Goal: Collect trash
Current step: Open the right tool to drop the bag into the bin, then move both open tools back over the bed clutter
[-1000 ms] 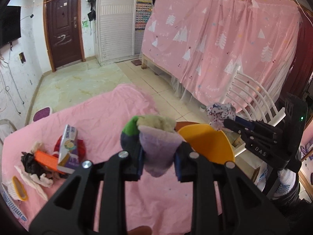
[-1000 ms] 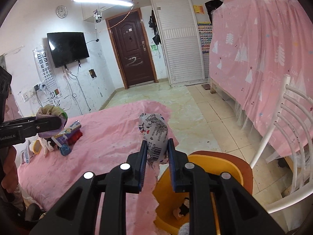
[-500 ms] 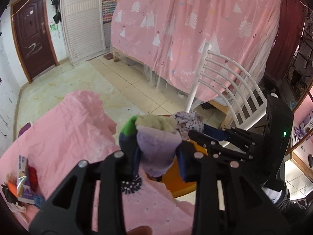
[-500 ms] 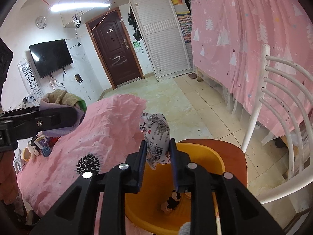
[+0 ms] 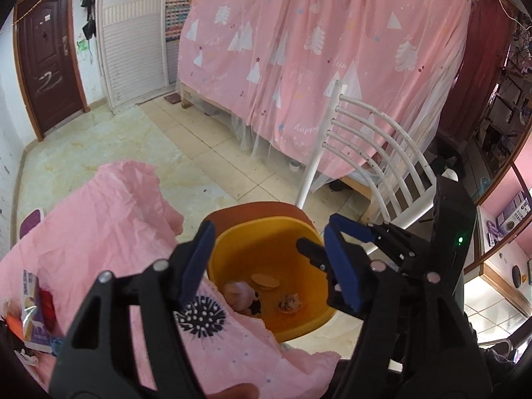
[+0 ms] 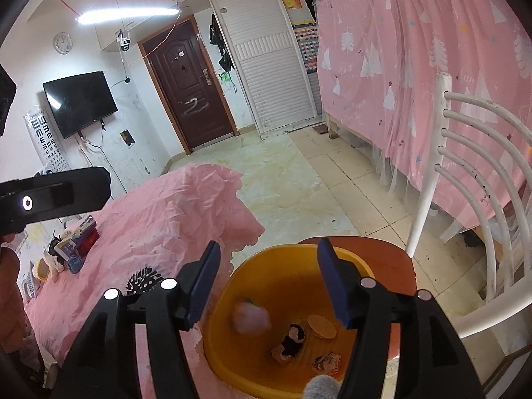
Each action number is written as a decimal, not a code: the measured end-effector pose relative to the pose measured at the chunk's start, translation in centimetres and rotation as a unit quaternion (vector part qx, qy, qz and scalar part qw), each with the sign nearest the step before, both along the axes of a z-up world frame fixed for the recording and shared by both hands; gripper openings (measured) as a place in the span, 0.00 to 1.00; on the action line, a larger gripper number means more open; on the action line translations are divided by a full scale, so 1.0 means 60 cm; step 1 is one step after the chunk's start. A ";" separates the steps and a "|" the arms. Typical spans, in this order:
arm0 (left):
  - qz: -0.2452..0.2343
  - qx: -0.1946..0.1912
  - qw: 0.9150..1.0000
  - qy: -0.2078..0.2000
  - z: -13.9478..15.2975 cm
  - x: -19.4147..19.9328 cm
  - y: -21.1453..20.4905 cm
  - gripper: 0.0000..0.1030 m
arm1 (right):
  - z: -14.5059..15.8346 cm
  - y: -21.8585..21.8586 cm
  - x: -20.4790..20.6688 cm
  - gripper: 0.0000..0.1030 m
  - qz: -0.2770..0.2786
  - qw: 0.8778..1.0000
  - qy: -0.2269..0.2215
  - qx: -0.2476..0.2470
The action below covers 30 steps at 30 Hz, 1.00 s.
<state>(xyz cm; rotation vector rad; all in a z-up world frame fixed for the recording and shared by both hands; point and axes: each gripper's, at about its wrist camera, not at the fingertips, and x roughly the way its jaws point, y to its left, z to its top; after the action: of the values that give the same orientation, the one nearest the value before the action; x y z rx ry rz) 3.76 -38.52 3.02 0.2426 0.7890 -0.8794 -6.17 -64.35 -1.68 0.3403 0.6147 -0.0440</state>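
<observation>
A: Item one, the left tongs (image 5: 266, 262). A second ago we had them clamped on a soft purple and green bundle; now the jaws are opening and nothing is between them. They hang over the orange tub (image 5: 307, 327).

B: Item two, the right tongs (image 6: 267, 282). Same entry: they were pinched on a crumpled printed wrapper, and now the jaws are opening with only the tub showing through the gap. In the left view we see them just beside our own, over the tub's far rim.

A: Item three, the tub itself. It sits on a brown chair seat (image 6: 382, 249) at the corner of the pink-covered bench (image 6: 173, 212). Contents as we count them: a pinkish soft lump (image 6: 251, 317), blurred as if it were falling; a dark scrap (image 6: 292, 340); a tan ridged disc (image 6: 321, 326); and a small crumpled printed piece (image 6: 327, 362).

B: We judge the lump to be the bundle we let go, and the printed piece may be the wrapper, though we cannot be sure of either.

A: Item four, outstanding stock. A heap of litter (image 6: 71, 246) is left at the far end of the bench: a small printed carton, something red, a blue bit and pale scraps.

B: Status, then: two pieces delivered, both tongs free. We reckon the next trip goes back to that heap, well apart from the tub.
</observation>
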 end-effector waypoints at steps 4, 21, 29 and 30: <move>0.005 -0.005 1.000 -0.001 0.007 -0.001 0.012 0.63 | 0.008 0.004 -0.002 0.52 0.002 1.000 -0.005 -0.003; 0.061 -0.008 0.997 -0.048 0.039 -0.008 0.120 0.69 | 0.054 0.087 0.029 0.56 0.052 0.998 -0.014 -0.018; 0.116 0.005 0.991 -0.066 0.028 0.003 0.228 0.74 | 0.075 0.170 0.062 0.59 0.097 0.995 -0.017 -0.032; 0.122 0.006 0.990 -0.066 0.026 0.005 0.241 0.74 | 0.076 0.180 0.066 0.59 0.101 0.994 -0.016 -0.033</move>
<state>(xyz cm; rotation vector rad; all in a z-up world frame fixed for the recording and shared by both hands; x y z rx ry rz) 4.07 -24.05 4.61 0.2076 0.6845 -0.6213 -2.22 -53.58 2.90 0.2132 0.6115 0.1345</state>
